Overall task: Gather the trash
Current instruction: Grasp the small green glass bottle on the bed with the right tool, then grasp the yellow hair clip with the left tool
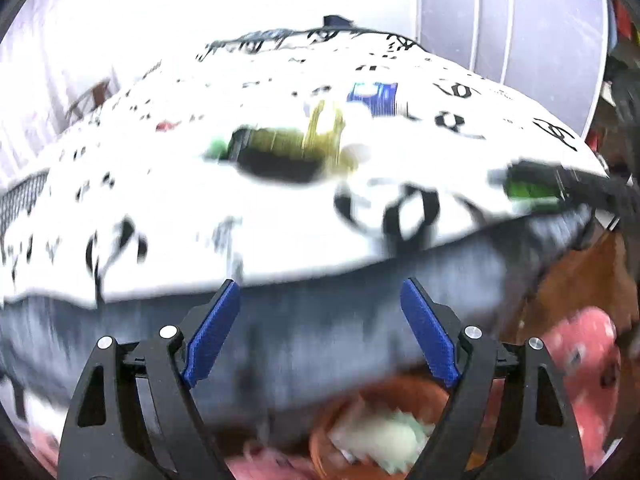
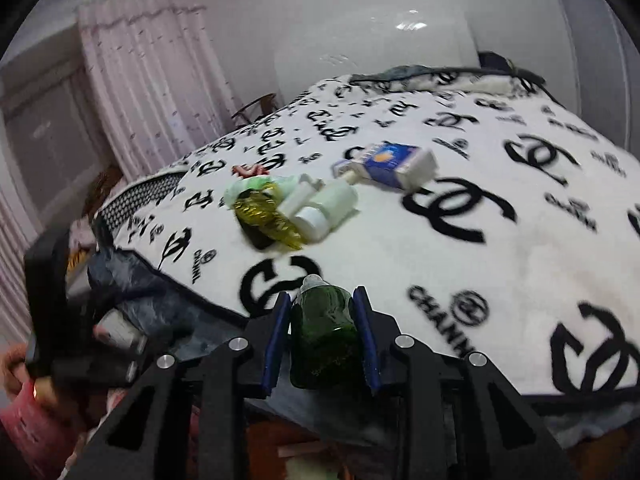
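Note:
My right gripper [image 2: 322, 300] is shut on a small green bottle [image 2: 322, 328], held at the near edge of the white blanket with black logos [image 2: 500, 240]. On the blanket lie a gold wrapper [image 2: 268, 220], a white bottle [image 2: 324, 208] and a blue and white carton [image 2: 390, 164]. My left gripper [image 1: 320, 286] is open and empty, below the blanket's near edge [image 1: 280, 208]. An orange bin [image 1: 332, 412] holding pale crumpled trash [image 1: 384, 436] sits under it. The gold wrapper [image 1: 304, 140] and the carton [image 1: 374, 98] look blurred in the left wrist view.
The right gripper holding the green bottle [image 1: 532, 188] shows at the right of the left wrist view. The left gripper's dark body [image 2: 52, 300] is at the left of the right wrist view. Pink curtains [image 2: 152, 88] hang behind the bed. A pink slipper [image 1: 588, 356] lies on the floor.

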`<state>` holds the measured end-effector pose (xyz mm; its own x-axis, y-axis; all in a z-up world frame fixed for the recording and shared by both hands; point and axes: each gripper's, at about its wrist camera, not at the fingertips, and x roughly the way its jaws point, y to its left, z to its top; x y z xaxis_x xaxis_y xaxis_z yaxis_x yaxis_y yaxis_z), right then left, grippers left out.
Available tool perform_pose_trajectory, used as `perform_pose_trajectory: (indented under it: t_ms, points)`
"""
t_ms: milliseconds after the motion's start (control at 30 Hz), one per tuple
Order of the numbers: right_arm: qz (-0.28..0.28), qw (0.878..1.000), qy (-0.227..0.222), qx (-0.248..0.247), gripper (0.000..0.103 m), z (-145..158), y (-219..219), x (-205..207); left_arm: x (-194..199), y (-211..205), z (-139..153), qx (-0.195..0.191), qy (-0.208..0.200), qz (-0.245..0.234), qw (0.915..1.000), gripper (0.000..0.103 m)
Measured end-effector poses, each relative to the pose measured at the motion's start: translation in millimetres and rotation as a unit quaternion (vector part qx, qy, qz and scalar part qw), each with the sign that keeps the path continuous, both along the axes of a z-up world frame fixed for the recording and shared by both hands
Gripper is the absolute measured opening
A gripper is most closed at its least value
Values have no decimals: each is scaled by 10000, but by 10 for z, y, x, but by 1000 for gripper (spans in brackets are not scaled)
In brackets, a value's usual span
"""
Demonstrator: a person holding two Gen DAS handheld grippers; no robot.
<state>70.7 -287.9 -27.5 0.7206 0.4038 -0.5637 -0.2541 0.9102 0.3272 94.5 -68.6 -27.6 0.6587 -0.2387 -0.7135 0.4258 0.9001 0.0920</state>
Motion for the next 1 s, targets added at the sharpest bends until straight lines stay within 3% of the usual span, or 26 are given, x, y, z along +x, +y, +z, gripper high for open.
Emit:
perform_pose_trajectory:
  t_ms: [133,300,400,500,767,1000]
  points:
    - [-75,9987,-45,505,32,18,-209,-65,522,-310,89,402,-165,-23,9991,80]
    - [-6,9976,-156,673,32,71,-295,-208,963,-518,47,758,-151,103,9970,72]
    - [44,9975,-163,681,32,64,-310,-272,1061,-573,42,893,-188,179,9957,55]
    - [65,9973,-131,725,32,30,-320,-317,1132,-575,66,746,-72,165,9971,28]
    - [101,9968,-148,778,32,52,-272,-398,977,-406,227,202,-58,101,9997,28]
    - [320,9969,-251,677,32,160,-109,-621,290,-99,547,-415,-274,-425,9979,28]
